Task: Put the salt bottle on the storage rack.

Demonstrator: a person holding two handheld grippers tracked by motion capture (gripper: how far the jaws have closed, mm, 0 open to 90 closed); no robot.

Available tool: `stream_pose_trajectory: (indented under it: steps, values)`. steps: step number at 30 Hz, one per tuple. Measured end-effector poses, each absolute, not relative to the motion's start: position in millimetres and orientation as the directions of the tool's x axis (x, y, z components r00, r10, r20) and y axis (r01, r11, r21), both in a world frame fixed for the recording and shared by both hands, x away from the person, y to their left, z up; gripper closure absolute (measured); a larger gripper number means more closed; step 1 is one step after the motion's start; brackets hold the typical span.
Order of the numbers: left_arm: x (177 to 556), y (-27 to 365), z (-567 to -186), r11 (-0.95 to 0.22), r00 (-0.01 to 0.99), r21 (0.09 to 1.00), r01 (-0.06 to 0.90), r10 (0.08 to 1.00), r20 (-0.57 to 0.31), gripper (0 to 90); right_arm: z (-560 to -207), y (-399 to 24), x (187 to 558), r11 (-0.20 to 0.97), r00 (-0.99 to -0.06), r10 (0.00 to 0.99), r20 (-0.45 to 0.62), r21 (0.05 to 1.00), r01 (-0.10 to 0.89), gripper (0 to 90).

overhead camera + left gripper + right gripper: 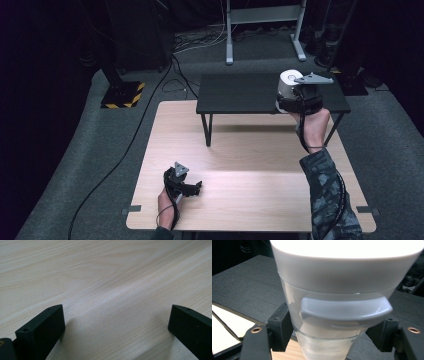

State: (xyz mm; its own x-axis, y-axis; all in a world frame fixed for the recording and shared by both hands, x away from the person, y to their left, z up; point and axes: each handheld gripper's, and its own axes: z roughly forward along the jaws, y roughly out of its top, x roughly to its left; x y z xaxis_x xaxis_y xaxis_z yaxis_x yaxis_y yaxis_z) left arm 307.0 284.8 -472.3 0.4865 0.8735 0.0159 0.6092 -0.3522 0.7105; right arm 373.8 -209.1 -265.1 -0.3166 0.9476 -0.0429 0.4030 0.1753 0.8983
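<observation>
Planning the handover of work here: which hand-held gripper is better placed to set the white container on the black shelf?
Right. The right hand-held gripper grips the white container at the black shelf; the left hand-held gripper sits open over the wooden table.

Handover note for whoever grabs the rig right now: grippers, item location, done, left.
Right hand-held gripper: shut on the white-lidded clear container, held at the front right edge of the black raised shelf.
Left hand-held gripper: open, holding nothing, low over the wooden table near its front left.
Done: container gripped.
Left: can't tell whether it rests on the shelf or hangs just above it; check before releasing or moving it.
</observation>
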Motion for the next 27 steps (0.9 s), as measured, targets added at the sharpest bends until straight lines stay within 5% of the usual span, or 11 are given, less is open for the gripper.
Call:
stream_pose_trajectory:
  steps: [27]
  values:
    - [307.4, 285.3, -471.9, -0.358, 0.493, 0.709, 0.608, 0.87, 0.017, 0.4, -259.3, -178.4, 416.3, 0.185, -0.414, 0.91, 0.021, 0.873, 0.451, 29.3]
